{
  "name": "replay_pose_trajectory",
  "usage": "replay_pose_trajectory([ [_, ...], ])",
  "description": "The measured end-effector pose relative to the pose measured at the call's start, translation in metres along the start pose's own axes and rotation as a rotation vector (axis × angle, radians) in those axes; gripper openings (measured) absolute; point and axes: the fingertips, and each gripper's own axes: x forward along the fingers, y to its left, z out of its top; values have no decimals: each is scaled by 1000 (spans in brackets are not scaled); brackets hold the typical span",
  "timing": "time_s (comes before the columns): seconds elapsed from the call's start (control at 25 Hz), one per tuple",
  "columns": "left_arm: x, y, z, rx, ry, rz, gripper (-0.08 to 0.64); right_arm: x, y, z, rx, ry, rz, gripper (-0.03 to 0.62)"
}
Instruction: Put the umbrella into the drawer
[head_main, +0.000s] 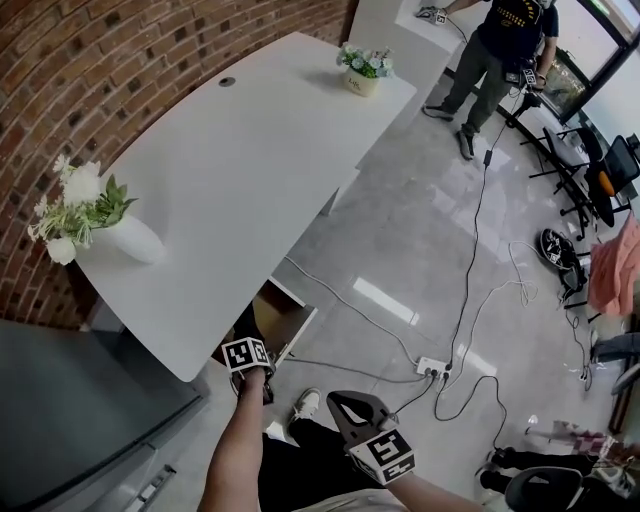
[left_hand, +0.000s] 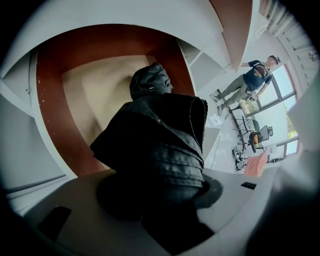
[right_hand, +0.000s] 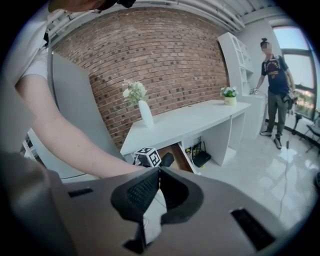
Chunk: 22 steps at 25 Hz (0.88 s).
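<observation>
Matt black cloth umbrella (left_hand: 161, 146), wooden drawer (left_hand: 96, 94)

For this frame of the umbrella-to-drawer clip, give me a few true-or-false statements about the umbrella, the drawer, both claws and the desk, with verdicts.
1. The left claw is shut on a folded black umbrella. True.
2. The drawer under the desk is closed. False: it stands open, and the left gripper view shows its inside beyond the umbrella.
3. The right claw holds a flower vase. False: its jaws are together with nothing between them.
4. Two vases of flowers, one near and one far, stand on the white desk. True.
</observation>
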Motion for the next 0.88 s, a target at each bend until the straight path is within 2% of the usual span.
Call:
replay_pose_trajectory([
  [0.32, 13, 5, 1, 0, 8, -4, 238, -2, -4, -13, 0, 36, 7, 17],
  [0.6, 7, 2, -2, 15, 27, -23, 256, 4, -3, 0, -10, 13, 10, 17],
  [0.88, -2, 4, -12, 75, 20, 11, 258, 1, 1, 3, -13, 6, 4, 17],
])
